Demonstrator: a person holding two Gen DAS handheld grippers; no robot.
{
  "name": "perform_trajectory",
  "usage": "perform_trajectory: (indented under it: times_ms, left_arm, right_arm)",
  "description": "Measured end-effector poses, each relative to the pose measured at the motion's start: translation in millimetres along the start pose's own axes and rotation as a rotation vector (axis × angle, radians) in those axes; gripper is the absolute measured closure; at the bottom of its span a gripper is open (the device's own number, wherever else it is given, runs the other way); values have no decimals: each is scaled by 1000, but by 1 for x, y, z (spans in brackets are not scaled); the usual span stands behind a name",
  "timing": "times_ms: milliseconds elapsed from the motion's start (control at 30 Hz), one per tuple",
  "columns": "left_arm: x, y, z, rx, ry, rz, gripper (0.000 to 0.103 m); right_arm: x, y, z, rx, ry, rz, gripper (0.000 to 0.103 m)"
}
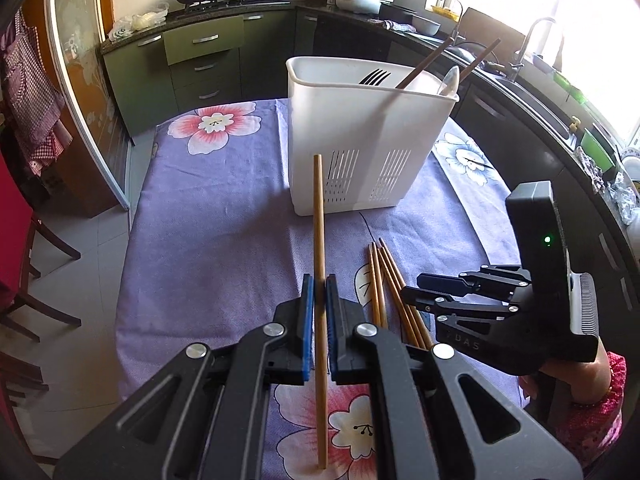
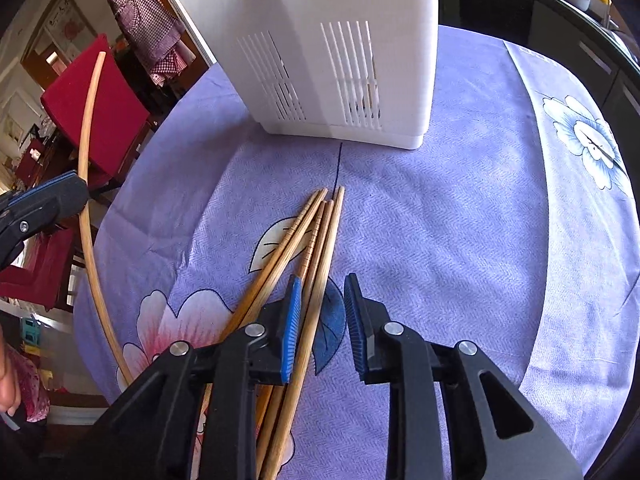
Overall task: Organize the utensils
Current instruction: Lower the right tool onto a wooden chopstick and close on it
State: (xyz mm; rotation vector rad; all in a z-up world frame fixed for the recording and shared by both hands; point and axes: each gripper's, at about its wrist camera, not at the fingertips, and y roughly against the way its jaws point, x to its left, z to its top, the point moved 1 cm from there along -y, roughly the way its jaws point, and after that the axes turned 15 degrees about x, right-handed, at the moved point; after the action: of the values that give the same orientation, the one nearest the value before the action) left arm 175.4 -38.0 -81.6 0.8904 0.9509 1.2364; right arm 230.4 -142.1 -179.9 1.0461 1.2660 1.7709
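Pinching one chopstick (image 1: 319, 240) between its blue pads, the left gripper (image 1: 319, 296) has it clamped about mid-length, the stick lifted off the cloth (image 1: 208, 208) and pointing toward the bin (image 1: 360, 136). In the right wrist view that same stick shows at far left, bowed by the lens, with the left gripper's tip (image 2: 44, 200) around it.

Next over, the loose chopsticks (image 1: 386, 280) lie in a fan on the purple flowered cloth, just in front of the white slotted bin (which already has a fork (image 1: 374, 77), a spoon (image 1: 448, 80) and a couple of dark sticks poking out the top).

The right gripper (image 2: 322, 320) is down over that bundle (image 2: 316, 240) with its jaws spread partway. One chopstick runs through the gap next to the left pad, but the pads aren't pressing on it, and the right pad sits clear over a blue leaf print. A hand and pink sleeve (image 1: 592, 408) show at the right edge behind it.
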Motion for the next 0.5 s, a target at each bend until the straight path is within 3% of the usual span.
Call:
perform_trajectory:
  times_ms: [500]
  left_arm:
    - [10,3,-2,-3,13,-7,97]
  right_arm:
    - [15,-9,11,10,1,-119,79]
